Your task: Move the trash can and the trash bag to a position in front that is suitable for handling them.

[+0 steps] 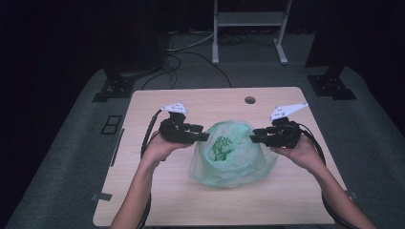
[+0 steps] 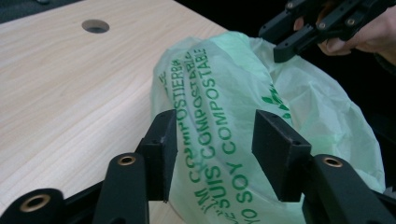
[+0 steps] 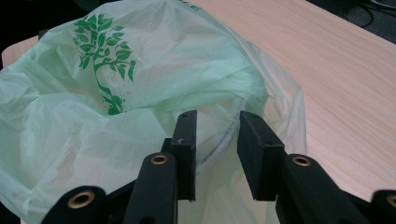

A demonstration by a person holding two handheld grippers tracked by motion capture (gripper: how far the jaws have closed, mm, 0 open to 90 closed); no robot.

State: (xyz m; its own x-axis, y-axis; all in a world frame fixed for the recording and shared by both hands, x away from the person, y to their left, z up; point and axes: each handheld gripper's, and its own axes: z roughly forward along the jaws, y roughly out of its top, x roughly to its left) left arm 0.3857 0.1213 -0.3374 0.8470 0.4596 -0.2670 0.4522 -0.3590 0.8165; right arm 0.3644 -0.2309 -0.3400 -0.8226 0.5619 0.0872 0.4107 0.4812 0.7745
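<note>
On table [image 1: 157,200] centre sits a puffed green compostable bag [image 1: 229,155] w/ tree print, mouth facing up. L gripper [image 2: 212,156] at bag's left side: jaws apart, bag film between them, pads not clearly pressing. R gripper [image 3: 215,156] at bag's right side: jaws apart w/ a narrower gap, bag rim fold between them, not visibly clamped. Cable hole [image 1: 250,100] in tabletop beyond bag.
</note>
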